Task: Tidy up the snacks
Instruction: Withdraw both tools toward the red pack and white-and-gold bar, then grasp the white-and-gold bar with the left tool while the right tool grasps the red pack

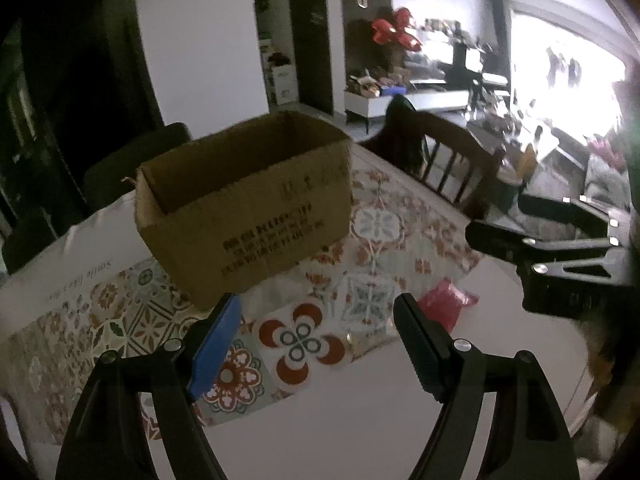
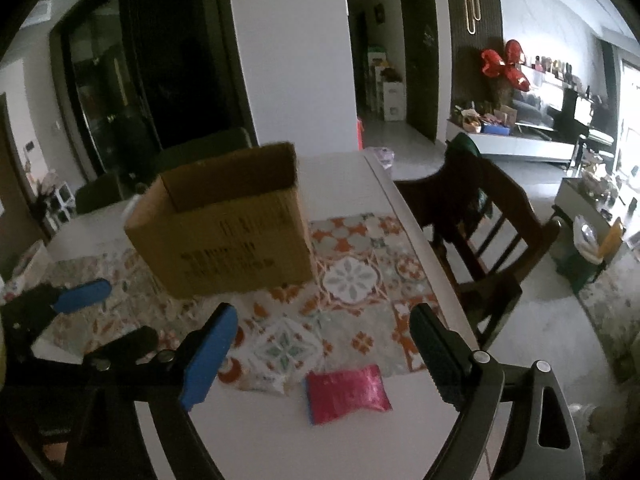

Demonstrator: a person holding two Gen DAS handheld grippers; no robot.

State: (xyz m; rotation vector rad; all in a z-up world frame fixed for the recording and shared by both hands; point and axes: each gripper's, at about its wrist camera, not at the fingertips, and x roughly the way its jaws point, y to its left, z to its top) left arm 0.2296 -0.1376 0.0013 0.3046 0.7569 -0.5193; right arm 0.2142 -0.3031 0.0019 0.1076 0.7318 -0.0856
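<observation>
An open brown cardboard box (image 1: pixel 244 208) stands on a patterned mat (image 1: pixel 376 236) on the white table; it also shows in the right wrist view (image 2: pixel 224 232). A pink snack packet (image 2: pixel 347 394) lies on the table near the mat's front edge, also seen in the left wrist view (image 1: pixel 442 306). My left gripper (image 1: pixel 316 348) is open and empty, hovering in front of the box. My right gripper (image 2: pixel 324 356) is open and empty, just above and before the pink packet. The right gripper shows at the right of the left wrist view (image 1: pixel 552 252), the left gripper at the left of the right wrist view (image 2: pixel 80 320).
A dark wooden chair (image 2: pixel 488 232) stands at the table's right side. A dark chair (image 2: pixel 200 152) is behind the box. The white table (image 2: pixel 320 448) extends toward me. A living room with shelves and red balloons (image 2: pixel 504 64) lies beyond.
</observation>
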